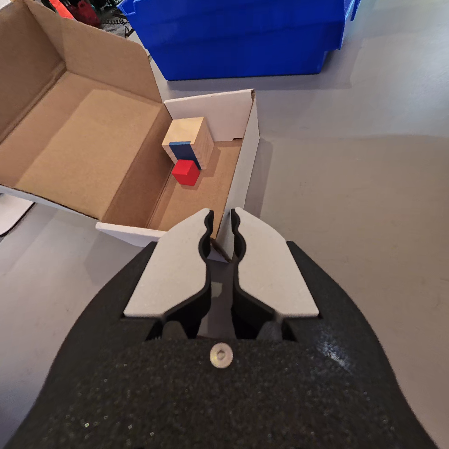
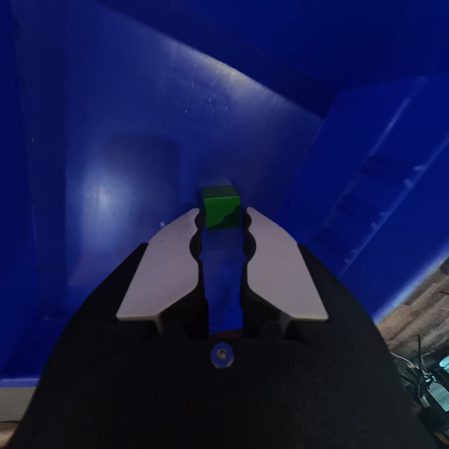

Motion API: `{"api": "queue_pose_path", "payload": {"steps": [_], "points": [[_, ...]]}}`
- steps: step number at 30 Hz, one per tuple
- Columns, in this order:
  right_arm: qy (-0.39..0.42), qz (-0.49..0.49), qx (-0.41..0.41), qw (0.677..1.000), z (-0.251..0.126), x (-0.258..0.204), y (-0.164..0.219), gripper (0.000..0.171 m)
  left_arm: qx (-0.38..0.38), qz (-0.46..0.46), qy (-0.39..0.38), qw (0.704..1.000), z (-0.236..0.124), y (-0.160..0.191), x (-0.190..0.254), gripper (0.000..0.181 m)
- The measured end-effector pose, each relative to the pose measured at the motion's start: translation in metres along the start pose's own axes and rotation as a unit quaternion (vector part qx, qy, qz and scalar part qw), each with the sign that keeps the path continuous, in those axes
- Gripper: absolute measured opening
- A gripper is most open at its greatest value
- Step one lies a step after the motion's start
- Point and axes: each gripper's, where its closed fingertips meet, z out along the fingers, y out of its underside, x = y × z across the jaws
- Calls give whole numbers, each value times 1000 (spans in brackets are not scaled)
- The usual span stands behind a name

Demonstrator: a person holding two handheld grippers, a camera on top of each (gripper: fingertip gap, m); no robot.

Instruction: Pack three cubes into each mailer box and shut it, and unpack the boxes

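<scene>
An open mailer box (image 1: 245, 136), white outside and brown inside, lies on the grey table in the left wrist view. Inside it a pale wooden cube (image 1: 187, 132) stands at the far end, with a blue cube (image 1: 183, 151) and a red cube (image 1: 185, 171) against it. My left gripper (image 1: 221, 212) is shut on the box's near right wall, one finger on each side. In the right wrist view, my right gripper (image 2: 221, 210) is open inside the blue bin (image 2: 121, 121). A green cube (image 2: 221, 209) sits on the bin floor between its fingertips, with thin gaps either side.
The box's lid (image 1: 60, 73) stands open to the left. The blue bin (image 1: 243, 41) stands just behind the box on the table. Its walls close in around my right gripper. Grey table (image 1: 352, 194) stretches to the right of the box. The left gripper's tips are roughly 40 cm from the right gripper's.
</scene>
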Motion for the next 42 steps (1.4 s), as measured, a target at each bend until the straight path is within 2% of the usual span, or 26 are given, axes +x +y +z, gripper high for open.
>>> {"api": "queue_pose_path", "payload": {"steps": [2, 4, 6, 8, 10, 11, 14, 18, 22, 30, 33, 37, 40, 42], "points": [[35, -3, 31, 999, -20, 4, -9, 41, 0, -1, 0, 1000, 0, 0, -1, 13], [50, -34, 106, 992, -62, -20, -32, 42, -1, -2, -1, 1000, 0, 0, -1, 14], [4, -118, 223, 968, -116, -91, -60, 42, 0, -2, 0, 1000, 0, 0, -1, 13], [-63, -272, 284, 917, -153, -188, -59, 44, 0, -1, 0, 1000, 0, 0, -1, 13], [-89, -447, 260, 851, -152, -264, -31, 46, -1, 3, -2, 1000, 0, 1, -1, 13], [-70, -500, 244, 828, -143, -281, -26, 47, -1, 4, -3, 1000, 0, 1, -2, 13], [-52, -576, 186, 795, -110, -304, -27, 47, -3, 3, -2, 1000, 0, 2, -3, 14], [-18, -600, 115, 791, -74, -287, -38, 47, -2, -3, 2, 1000, 0, 2, -3, 15], [-14, -612, 112, 782, -57, -282, -44, 47, -1, 2, 0, 1000, 0, 1, -2, 14], [1, -627, 132, 767, -60, -291, -43, 42, -1, 2, -1, 1000, 0, 1, -2, 14], [-2, -619, 157, 769, -89, -292, -36, 42, -1, 1, -1, 1000, 0, 1, -2, 13], [37, -582, 233, 778, -175, -260, -30, 42, -1, 2, -2, 1000, 0, 1, -2, 13], [95, -520, 256, 809, -221, -195, -26, 42, -2, 4, -4, 1000, 0, 1, -2, 13], [155, -468, 227, 840, -220, -135, -23, 42, -3, 6, -5, 1000, 0, 1, -2, 13]]}}
